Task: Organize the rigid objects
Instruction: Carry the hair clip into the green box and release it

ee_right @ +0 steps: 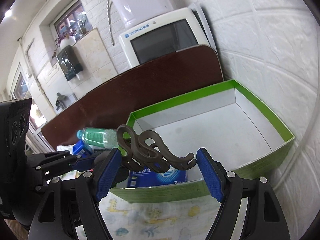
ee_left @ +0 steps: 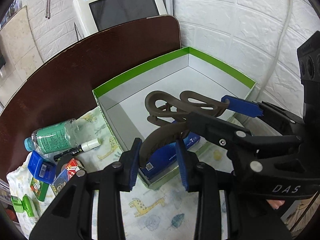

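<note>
A brown wavy hanger (ee_left: 170,104) hangs over the open green box (ee_left: 220,66) with a white inside. My left gripper (ee_left: 158,158) is shut on the hanger's curved near end. My right gripper (ee_left: 208,110) reaches in from the right, one blue pad against the hanger's far loop. In the right wrist view the hanger (ee_right: 148,150) spans lengthwise between the widely set pads of the right gripper (ee_right: 159,156), above the near wall of the green box (ee_right: 260,110). A blue carton (ee_left: 160,160) lies in the box's near corner (ee_right: 160,177).
Left of the box, on the giraffe-print cloth (ee_left: 150,206), lie a water bottle (ee_left: 58,136), a marker (ee_left: 80,150), a small blue box (ee_left: 40,166) and several small packets. A brown board (ee_left: 80,60) and a white appliance (ee_left: 120,6) stand behind, against the white wall.
</note>
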### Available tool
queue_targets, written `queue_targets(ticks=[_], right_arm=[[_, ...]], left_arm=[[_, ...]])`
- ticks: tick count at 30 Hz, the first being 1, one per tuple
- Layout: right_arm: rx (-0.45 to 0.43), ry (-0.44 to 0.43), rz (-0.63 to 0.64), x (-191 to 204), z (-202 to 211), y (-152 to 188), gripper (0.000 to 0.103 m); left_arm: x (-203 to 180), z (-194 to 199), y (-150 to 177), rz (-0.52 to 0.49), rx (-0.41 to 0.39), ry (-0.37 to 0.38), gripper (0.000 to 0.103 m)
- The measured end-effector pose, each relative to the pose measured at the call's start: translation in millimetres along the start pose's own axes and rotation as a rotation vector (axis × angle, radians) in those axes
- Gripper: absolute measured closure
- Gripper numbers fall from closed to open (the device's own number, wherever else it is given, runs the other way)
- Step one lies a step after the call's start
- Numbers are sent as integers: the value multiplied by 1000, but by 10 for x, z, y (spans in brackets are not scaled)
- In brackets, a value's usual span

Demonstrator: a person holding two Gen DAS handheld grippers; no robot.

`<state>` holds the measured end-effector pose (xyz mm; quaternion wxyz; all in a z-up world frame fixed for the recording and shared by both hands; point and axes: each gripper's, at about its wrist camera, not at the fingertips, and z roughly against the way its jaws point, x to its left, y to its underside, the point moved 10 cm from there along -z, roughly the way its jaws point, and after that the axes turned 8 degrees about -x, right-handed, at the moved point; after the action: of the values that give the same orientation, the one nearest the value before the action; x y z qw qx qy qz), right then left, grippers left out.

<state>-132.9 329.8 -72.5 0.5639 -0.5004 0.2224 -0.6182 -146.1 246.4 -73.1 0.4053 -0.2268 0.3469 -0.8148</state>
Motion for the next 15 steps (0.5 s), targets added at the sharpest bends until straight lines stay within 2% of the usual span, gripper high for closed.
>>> queue_targets(ticks=[7,10,15], right_arm=[[22,-14,-18,-57,-91,108,24],[23,-14,-15,-43,-66,117,24],[22,-8,-29,-44,-18,116,24]], left_arm=[[8,-109,110,-10,38,-26,67],[48,-83,131,-16,31,-55,64],[139,44,180,16,16,-55,60]])
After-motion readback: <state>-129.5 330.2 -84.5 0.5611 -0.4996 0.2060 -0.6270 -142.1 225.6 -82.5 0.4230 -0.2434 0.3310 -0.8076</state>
